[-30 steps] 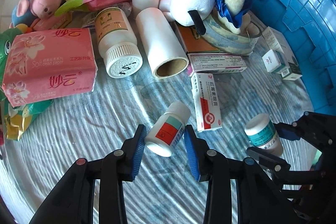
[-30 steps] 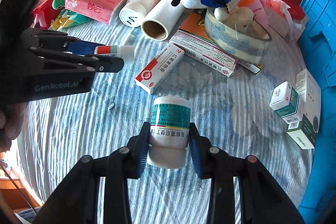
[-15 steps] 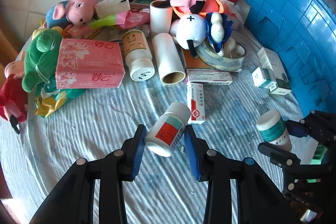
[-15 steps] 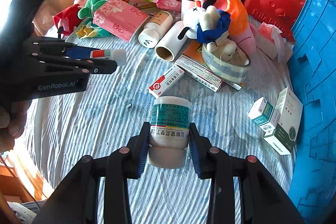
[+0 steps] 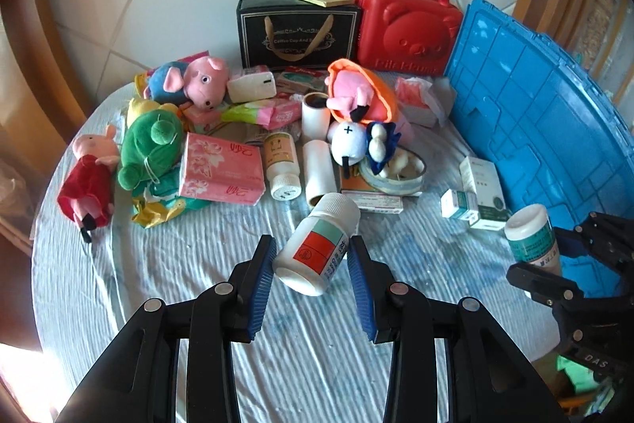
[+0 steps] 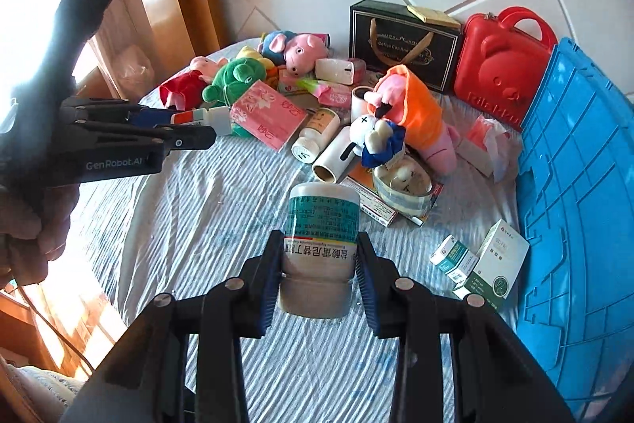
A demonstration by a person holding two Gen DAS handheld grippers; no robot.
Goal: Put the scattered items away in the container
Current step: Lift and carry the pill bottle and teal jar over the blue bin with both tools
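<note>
Left tongs (image 5: pixel 311 260) clamped on a white bottle with red-and-green label (image 5: pixel 317 244), tilted, cap pointing far-right, held above the worktop (image 5: pixel 158 264). Right tongs (image 6: pixel 319 272) clamped on a white bottle with teal label (image 6: pixel 321 236), upright in the pads, also clear of the striped cloth. Left wrist view shows the right tongs only at the right edge, side on, with the teal bottle's cap sticking out in front of the blue container (image 5: pixel 547 106). Right wrist view shows the left tongs from the side at far left, and a person's hand (image 6: pixel 27 221) gripping the handle, which the left view does not show. Container stands at the right edge of the worktop in both views; inside not visible. Left view gives clearest look at the clutter at the far side: pink tissue pack (image 5: pixel 222 169), green plush (image 5: pixel 150 145), pink pig plush (image 5: pixel 198 80), paper roll (image 5: pixel 319 169), black gift bag (image 5: pixel 297 26), red bear case (image 5: pixel 408 30). Two small medicine boxes (image 6: pixel 479 264) lie near the container wall, seen closer in the right view.
</note>
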